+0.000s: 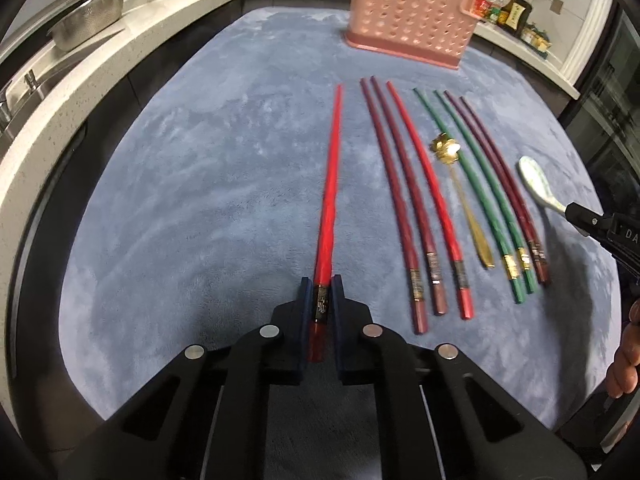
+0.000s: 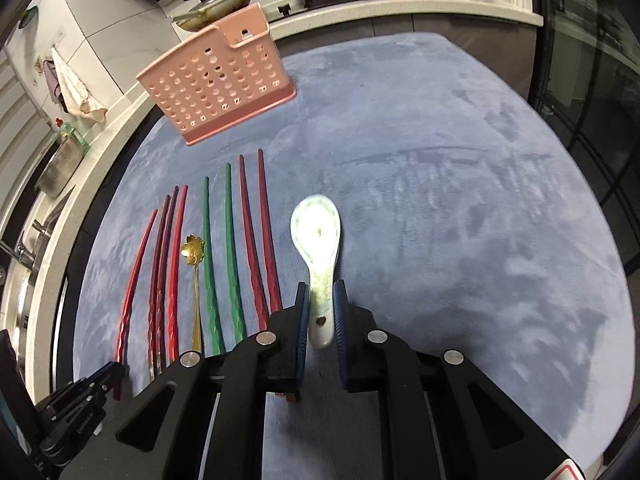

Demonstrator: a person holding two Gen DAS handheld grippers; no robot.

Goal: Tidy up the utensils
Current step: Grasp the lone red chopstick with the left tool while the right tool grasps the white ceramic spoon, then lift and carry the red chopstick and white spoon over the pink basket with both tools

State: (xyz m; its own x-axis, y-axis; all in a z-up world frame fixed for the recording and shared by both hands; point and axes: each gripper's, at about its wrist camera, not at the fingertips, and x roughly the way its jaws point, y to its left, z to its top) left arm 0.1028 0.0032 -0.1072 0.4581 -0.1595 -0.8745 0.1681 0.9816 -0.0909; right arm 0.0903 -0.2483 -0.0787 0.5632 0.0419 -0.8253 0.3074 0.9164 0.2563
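On a table covered in blue-grey plush cloth (image 1: 208,184), the left gripper (image 1: 321,300) is clamped on the butt end of a bright red chopstick (image 1: 331,184), its blue-padded fingers (image 1: 305,300) pressed against both sides of the stick, which runs forward over the cloth. The right gripper (image 2: 321,304) pinches the handle of a white crackle-glazed ceramic soup spoon (image 2: 318,240), bowl pointing away, jaws nearly together.

Between the two tools lie the other utensils in a row: two maroon chopsticks (image 1: 394,200) and a second red one (image 1: 428,192), a gold metal spoon with a flower-shaped bowl (image 1: 460,184), a green pair (image 1: 480,196) and a dark purple-red pair (image 1: 504,192). Beyond them stands a pink perforated plastic utensil holder (image 1: 412,20), well apart from the row.

The left wrist view alone shows the gold bands on the chopsticks' butt ends and a hand (image 1: 626,356) at the right edge. The right wrist view alone shows the ceramic spoon's full bowl, the holder's hooked top rim, and a lidded pan (image 2: 218,4) on the kitchen counter behind, with the left gripper only a dark shape at lower left.
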